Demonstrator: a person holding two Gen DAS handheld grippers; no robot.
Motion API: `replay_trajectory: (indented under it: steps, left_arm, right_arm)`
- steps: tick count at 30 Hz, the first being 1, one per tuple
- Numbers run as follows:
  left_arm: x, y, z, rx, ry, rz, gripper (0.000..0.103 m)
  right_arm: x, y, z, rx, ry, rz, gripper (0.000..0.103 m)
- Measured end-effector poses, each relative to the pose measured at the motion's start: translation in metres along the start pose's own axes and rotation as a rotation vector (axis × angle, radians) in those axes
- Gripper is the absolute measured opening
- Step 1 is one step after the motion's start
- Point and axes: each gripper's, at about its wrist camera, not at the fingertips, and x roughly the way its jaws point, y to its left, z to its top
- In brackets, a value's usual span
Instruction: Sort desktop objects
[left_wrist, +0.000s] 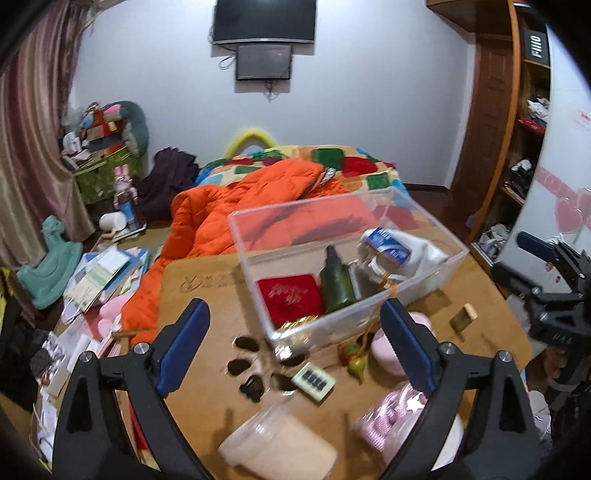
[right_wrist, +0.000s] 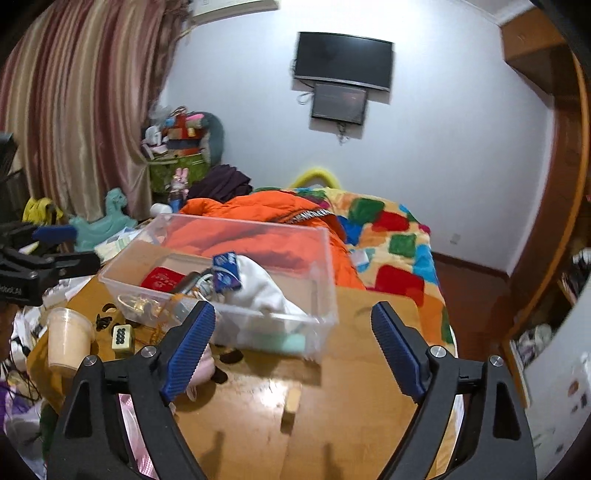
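A clear plastic bin (left_wrist: 436, 229) stands on the wooden table (left_wrist: 207, 280) and holds a red pouch (left_wrist: 291, 299), a green bottle (left_wrist: 338, 284), a blue-and-white packet (left_wrist: 388, 247) and a white cloth (left_wrist: 424, 251). My left gripper (left_wrist: 295, 347) is open and empty above a mahjong tile (left_wrist: 314, 380), a small pear charm (left_wrist: 356, 365) and a round pink case (left_wrist: 384, 350). My right gripper (right_wrist: 293, 350) is open and empty over the table in front of the bin (right_wrist: 325, 295). A small wooden block (right_wrist: 291, 400) lies between its fingers.
A lidded cup of cream stuff (left_wrist: 280, 443) and a pink knitted item (left_wrist: 384, 417) lie near the front edge. A gold block (left_wrist: 463, 317) lies right of the bin. Behind the table is a bed with an orange quilt (left_wrist: 229, 218). Clutter covers the floor at left.
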Motion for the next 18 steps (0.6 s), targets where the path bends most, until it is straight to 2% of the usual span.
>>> replay_trajectory:
  steps: [7,12,18]
  left_arm:
    - [0.006,0.015,-0.034,-0.058,0.054,0.057,0.094]
    - [0.007,0.021,-0.055,-0.096,0.086,0.024,0.094]
    - [-0.004,0.013,-0.077,-0.038,0.085,-0.006,0.094]
  right_arm:
    - [0.006,-0.026,-0.026,0.124,0.05,-0.024,0.085]
    - [0.014,-0.036,-0.051,0.164,0.117,-0.044,0.085]
    - [0.016,-0.041,-0.068,0.174,0.164,-0.041,0.085]
